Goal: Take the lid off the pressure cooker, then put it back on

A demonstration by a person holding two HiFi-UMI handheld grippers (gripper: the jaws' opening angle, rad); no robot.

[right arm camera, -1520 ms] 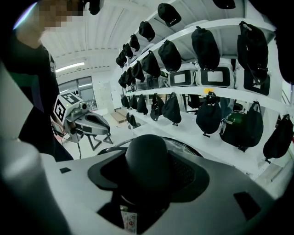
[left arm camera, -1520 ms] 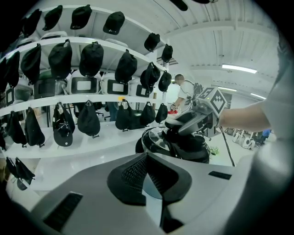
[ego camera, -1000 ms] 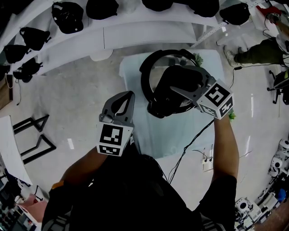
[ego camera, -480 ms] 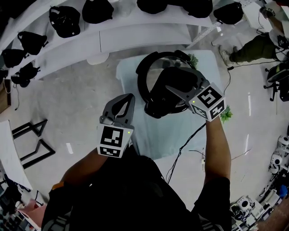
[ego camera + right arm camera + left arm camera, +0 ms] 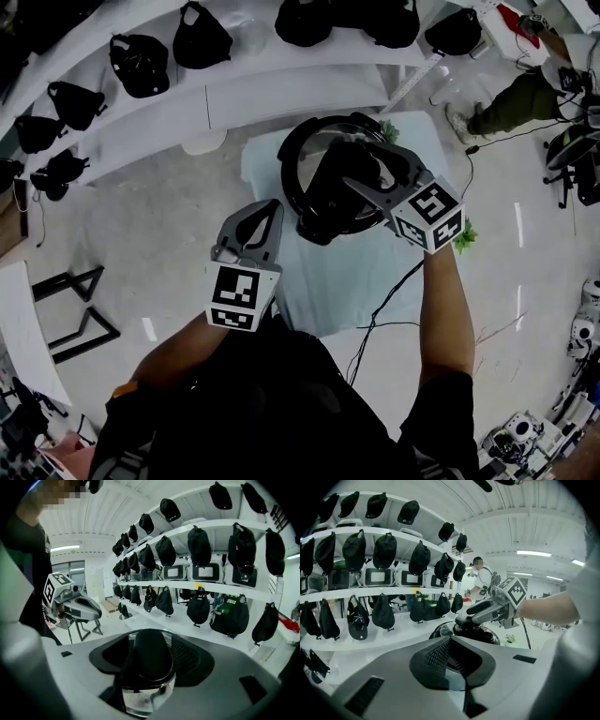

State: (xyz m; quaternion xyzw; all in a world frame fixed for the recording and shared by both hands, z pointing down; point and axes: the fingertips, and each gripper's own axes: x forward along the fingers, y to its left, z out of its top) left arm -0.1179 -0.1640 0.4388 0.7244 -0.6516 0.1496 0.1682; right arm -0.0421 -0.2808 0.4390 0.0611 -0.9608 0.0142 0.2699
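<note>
The pressure cooker (image 5: 292, 159), a round pot with a black rim, stands on a small cloth-covered table (image 5: 375, 281). Its dark lid (image 5: 323, 211) hangs over the pot's near side, overlapping the rim. My right gripper (image 5: 352, 169) is shut on the lid's black knob (image 5: 152, 656), with shiny steel (image 5: 145, 696) showing below the knob. My left gripper (image 5: 272, 208) hovers left of the table, apart from the pot, shut and empty. In the left gripper view the pot (image 5: 440, 631) lies beyond my shut left gripper (image 5: 449, 640), with the right gripper (image 5: 462, 618) above it.
Curved white shelves (image 5: 234, 84) carrying several black caps and bags run behind the table. A black cable (image 5: 394, 300) trails off the table's near right side, by a small green plant (image 5: 466, 234). A person (image 5: 525, 94) sits on the floor at the far right.
The right gripper stays shut on the lid over the cooker and the left gripper stays beside the table; mostly the head view itself has shifted a little.
</note>
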